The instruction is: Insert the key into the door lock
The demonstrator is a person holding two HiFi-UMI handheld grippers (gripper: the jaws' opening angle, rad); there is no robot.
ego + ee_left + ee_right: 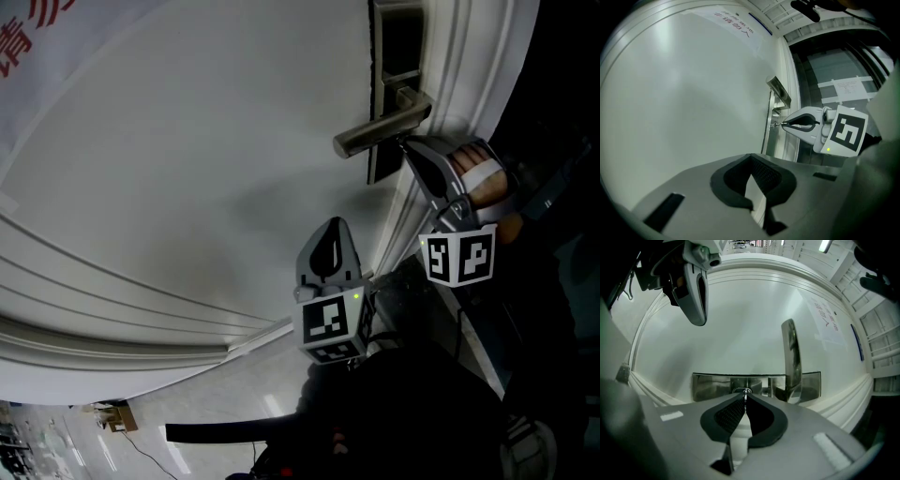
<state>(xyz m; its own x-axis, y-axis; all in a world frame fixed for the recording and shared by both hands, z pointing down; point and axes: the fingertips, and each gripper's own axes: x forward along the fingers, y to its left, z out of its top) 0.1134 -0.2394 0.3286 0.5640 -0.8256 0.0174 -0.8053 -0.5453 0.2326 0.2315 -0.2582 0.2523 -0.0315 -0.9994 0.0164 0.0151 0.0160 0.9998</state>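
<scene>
A white door (187,159) carries a metal lever handle (380,129) on a steel lock plate (710,386). My right gripper (745,400) is shut on a small metal key (745,394), and the key's tip sits at the round keyhole (742,391) just beside the handle (790,357). From the left gripper view, the right gripper (783,124) holds the key (777,124) against the plate's edge. How deep the key sits cannot be told. My left gripper (332,228) hangs shut and holds nothing, lower down and away from the lock.
The door frame moulding (450,84) runs right of the lock, with a dark glass panel (834,70) beyond it. A printed notice (738,26) is stuck high on the door. Curved trim (112,319) borders the door panel, and tiled floor (216,403) lies below.
</scene>
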